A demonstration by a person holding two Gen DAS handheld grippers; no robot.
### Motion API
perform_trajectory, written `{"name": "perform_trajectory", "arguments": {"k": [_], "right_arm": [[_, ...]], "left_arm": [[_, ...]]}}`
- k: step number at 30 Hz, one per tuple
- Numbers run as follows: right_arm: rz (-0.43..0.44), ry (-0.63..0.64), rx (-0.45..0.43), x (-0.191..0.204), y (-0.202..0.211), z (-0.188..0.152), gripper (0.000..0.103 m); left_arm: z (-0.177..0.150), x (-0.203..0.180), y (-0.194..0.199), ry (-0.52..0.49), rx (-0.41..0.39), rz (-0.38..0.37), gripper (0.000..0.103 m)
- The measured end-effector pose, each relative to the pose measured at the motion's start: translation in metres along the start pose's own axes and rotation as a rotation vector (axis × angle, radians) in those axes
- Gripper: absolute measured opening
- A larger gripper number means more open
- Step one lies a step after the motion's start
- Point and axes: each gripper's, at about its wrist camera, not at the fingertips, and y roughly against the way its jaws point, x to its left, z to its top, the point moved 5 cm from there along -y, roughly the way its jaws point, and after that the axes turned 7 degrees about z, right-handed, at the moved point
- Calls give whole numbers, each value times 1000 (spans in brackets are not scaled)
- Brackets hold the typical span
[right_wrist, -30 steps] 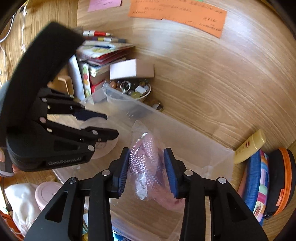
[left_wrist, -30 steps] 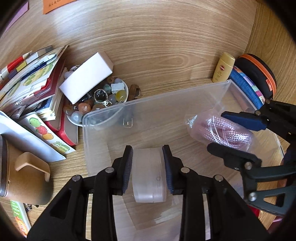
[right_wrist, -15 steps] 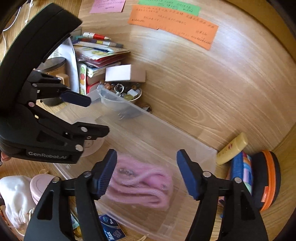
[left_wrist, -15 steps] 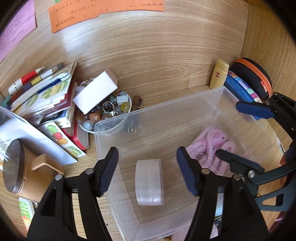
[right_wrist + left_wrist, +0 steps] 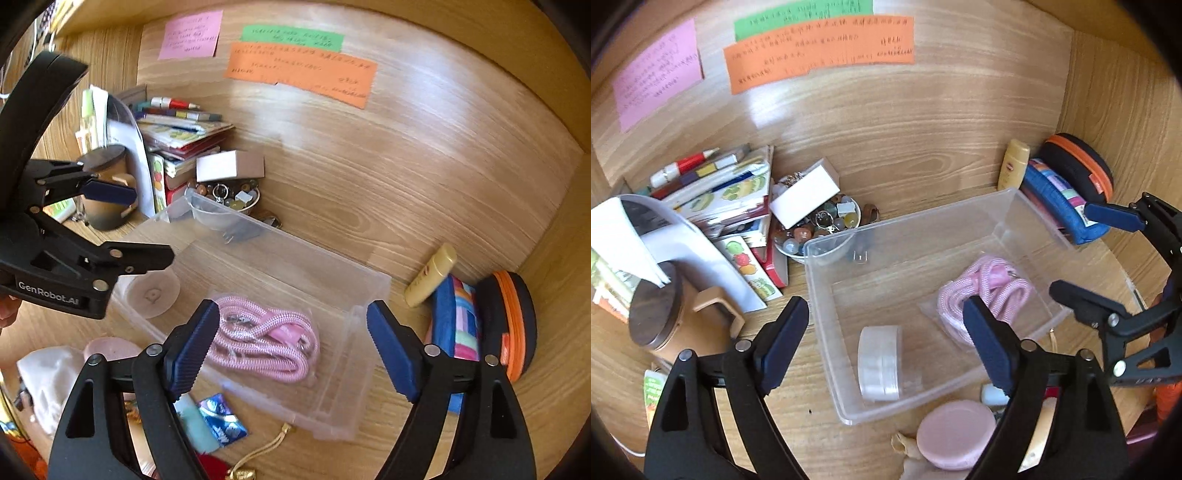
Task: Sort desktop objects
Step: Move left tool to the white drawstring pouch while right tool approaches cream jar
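A clear plastic bin stands on the wooden desk. Inside it lie a round translucent case on its edge and a bagged pink cord. My left gripper is open and empty, raised above the bin's near left side. My right gripper is open and empty, raised above the pink cord. Each gripper shows in the other's view: the right one at the right edge, the left one at the left.
A bowl of beads with a white box on it stands behind the bin, beside stacked books. A lidded brown mug is left. A yellow tube, blue pouch and black-orange case are right. A pink round case lies in front.
Both grippers have opened and let go: the translucent case and the bagged pink cord now lie in the bin. Both grippers have pulled up and back.
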Motion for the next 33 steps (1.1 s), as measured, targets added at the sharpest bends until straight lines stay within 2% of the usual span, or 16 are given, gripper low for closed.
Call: {"name": "perform_trajectory", "arguments": {"k": [8, 22, 33], "right_arm": [[-20, -24, -61, -3, 42, -14, 88], [0, -58, -72, 19, 72, -58, 89], [95, -95, -33, 60, 71, -107, 91]], "left_arm": [[-16, 1, 42, 3, -50, 15, 92], [-69, 9, 75, 43, -57, 15, 93], [-123, 8, 92, 83, -44, 33, 95]]}}
